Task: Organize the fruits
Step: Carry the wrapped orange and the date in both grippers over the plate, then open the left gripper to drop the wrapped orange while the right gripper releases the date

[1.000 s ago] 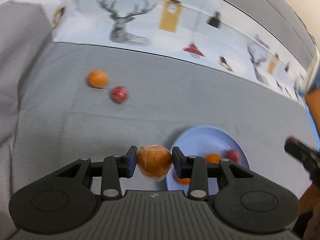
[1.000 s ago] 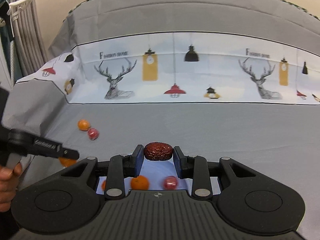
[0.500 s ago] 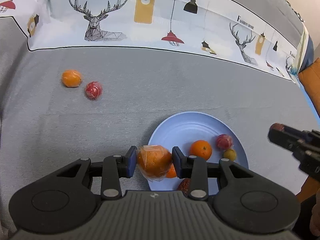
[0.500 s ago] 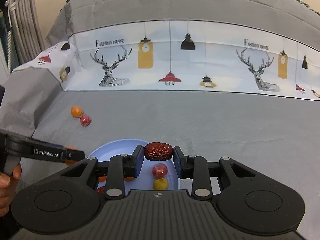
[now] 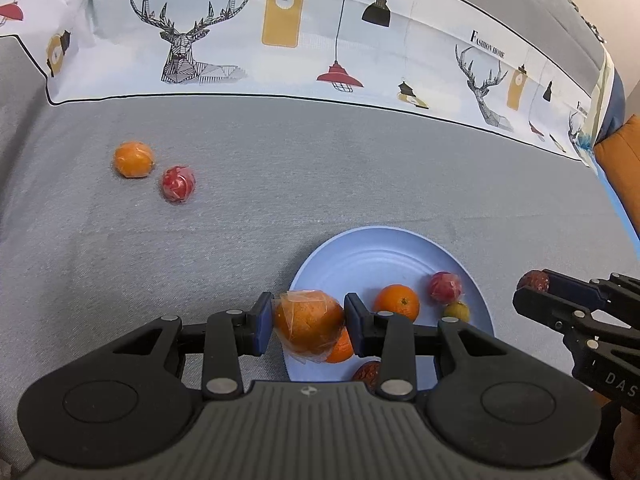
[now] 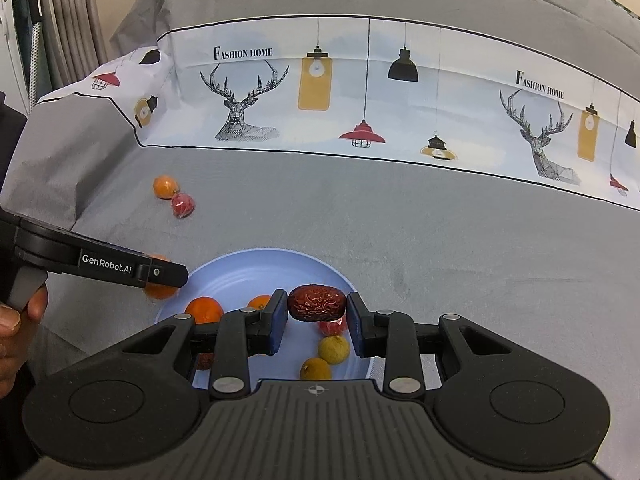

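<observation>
My left gripper (image 5: 309, 322) is shut on a plastic-wrapped orange (image 5: 308, 320), held over the left rim of the blue plate (image 5: 360, 256). My right gripper (image 6: 317, 314) is shut on a wrinkled red date (image 6: 317, 303) above the same blue plate (image 6: 256, 268). The plate holds oranges (image 5: 397, 301), a wrapped red fruit (image 5: 445, 287), small yellow fruits (image 6: 333, 349) and another date (image 5: 367, 374). On the grey cloth at far left lie a loose wrapped orange (image 5: 133, 159) and a wrapped red fruit (image 5: 178, 183). The right gripper (image 5: 538, 286) shows at the left view's right edge.
A grey cloth (image 5: 280, 184) covers the surface, with a white printed band (image 5: 280, 40) of deer and lamps behind it. An orange cushion (image 5: 620, 160) sits at the far right. A person's hand (image 6: 16, 320) holds the left gripper's handle. Curtains (image 6: 60, 20) hang at far left.
Both grippers have come in over the plate, which now shows fully below them with more fruit in sight. Each keeps its fruit clamped between its pads.
</observation>
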Action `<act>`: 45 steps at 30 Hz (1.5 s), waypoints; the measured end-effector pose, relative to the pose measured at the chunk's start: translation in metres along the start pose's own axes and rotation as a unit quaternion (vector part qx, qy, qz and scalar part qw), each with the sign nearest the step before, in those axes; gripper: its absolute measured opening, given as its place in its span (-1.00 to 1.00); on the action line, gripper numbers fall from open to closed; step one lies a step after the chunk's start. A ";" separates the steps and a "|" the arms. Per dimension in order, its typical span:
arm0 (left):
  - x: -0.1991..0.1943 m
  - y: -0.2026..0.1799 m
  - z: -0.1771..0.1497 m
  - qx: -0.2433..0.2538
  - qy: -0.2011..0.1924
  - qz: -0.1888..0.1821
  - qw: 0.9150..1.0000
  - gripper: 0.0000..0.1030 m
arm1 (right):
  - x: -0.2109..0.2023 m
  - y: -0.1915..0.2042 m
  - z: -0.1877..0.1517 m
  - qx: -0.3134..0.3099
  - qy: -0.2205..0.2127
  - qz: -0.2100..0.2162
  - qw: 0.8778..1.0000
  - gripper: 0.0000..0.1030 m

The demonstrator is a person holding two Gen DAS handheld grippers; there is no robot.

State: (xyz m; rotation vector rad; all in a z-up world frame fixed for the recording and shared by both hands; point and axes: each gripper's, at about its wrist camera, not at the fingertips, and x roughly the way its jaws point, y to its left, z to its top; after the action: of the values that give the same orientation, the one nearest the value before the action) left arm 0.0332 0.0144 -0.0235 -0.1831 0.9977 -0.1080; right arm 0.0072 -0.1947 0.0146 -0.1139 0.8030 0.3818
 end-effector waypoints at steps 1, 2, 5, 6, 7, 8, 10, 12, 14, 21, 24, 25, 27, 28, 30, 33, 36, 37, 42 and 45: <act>0.000 -0.001 0.000 0.000 0.000 0.000 1.000 -0.19 | 0.000 0.000 0.000 0.000 0.001 0.000 1.000 -0.35; 0.000 0.000 0.000 0.000 -0.001 -0.001 1.000 -0.19 | 0.001 0.000 -0.001 -0.001 0.002 0.001 1.000 -0.35; 0.001 -0.002 0.001 0.000 -0.002 -0.006 1.000 -0.19 | 0.004 0.001 -0.001 -0.005 0.008 0.005 1.000 -0.35; 0.001 -0.001 0.001 -0.001 -0.001 -0.009 1.000 -0.19 | 0.004 0.002 -0.001 -0.007 0.012 0.008 1.000 -0.35; 0.001 -0.002 0.000 -0.001 0.000 -0.015 1.000 -0.19 | 0.006 0.003 -0.002 -0.010 0.017 0.011 1.000 -0.35; 0.002 -0.003 0.000 0.000 0.002 -0.021 1.000 -0.19 | 0.007 0.005 -0.003 -0.015 0.022 0.015 1.000 -0.35; 0.003 -0.006 0.000 0.006 0.007 -0.037 0.999 -0.19 | 0.009 0.010 -0.006 -0.029 0.031 0.015 0.999 -0.35; 0.004 -0.013 -0.003 0.020 0.014 -0.056 0.998 -0.19 | 0.010 0.014 -0.007 -0.040 0.037 0.016 0.998 -0.35; 0.005 -0.023 -0.006 0.044 0.026 -0.078 0.996 -0.19 | 0.012 0.016 -0.008 -0.047 0.044 0.015 0.998 -0.35; 0.014 -0.048 -0.022 0.117 0.053 -0.098 0.987 -0.19 | 0.019 0.010 -0.010 -0.038 0.063 -0.008 0.997 -0.35; 0.017 -0.048 -0.023 0.118 0.061 -0.104 0.986 -0.19 | 0.019 0.009 -0.011 -0.038 0.063 -0.008 0.997 -0.35; 0.017 -0.048 -0.024 0.120 0.063 -0.103 0.985 -0.19 | 0.019 0.009 -0.011 -0.038 0.063 -0.009 0.997 -0.35; 0.019 -0.051 -0.027 0.134 0.067 -0.097 0.984 -0.19 | 0.019 0.008 -0.011 -0.038 0.063 -0.010 0.997 -0.35; 0.020 -0.053 -0.028 0.143 0.067 -0.094 0.983 -0.19 | 0.019 0.008 -0.010 -0.037 0.062 -0.011 0.997 -0.35; 0.020 -0.058 -0.030 0.156 0.067 -0.092 0.981 -0.19 | 0.019 0.007 -0.010 -0.036 0.060 -0.012 0.997 -0.35; 0.019 -0.060 -0.032 0.164 0.066 -0.094 0.980 -0.19 | 0.018 0.007 -0.010 -0.035 0.057 -0.010 0.998 -0.35; 0.019 -0.058 -0.032 0.163 0.066 -0.094 0.980 -0.19 | 0.017 0.008 -0.010 -0.036 0.055 -0.008 0.998 -0.35; 0.019 -0.058 -0.032 0.162 0.066 -0.093 0.980 -0.19 | 0.017 0.008 -0.010 -0.036 0.054 -0.008 0.998 -0.35; 0.017 -0.057 -0.030 0.156 0.063 -0.101 0.981 0.12 | 0.016 0.007 -0.010 -0.036 0.053 -0.007 0.998 -0.34; 0.016 -0.057 -0.029 0.155 0.059 -0.098 0.981 0.20 | 0.014 0.006 -0.009 -0.030 0.049 -0.010 0.998 -0.18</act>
State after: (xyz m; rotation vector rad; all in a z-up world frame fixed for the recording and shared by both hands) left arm 0.0170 -0.0472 -0.0408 0.0125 1.0660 -0.4566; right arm 0.0080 -0.1874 -0.0015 -0.1974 0.8862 0.3833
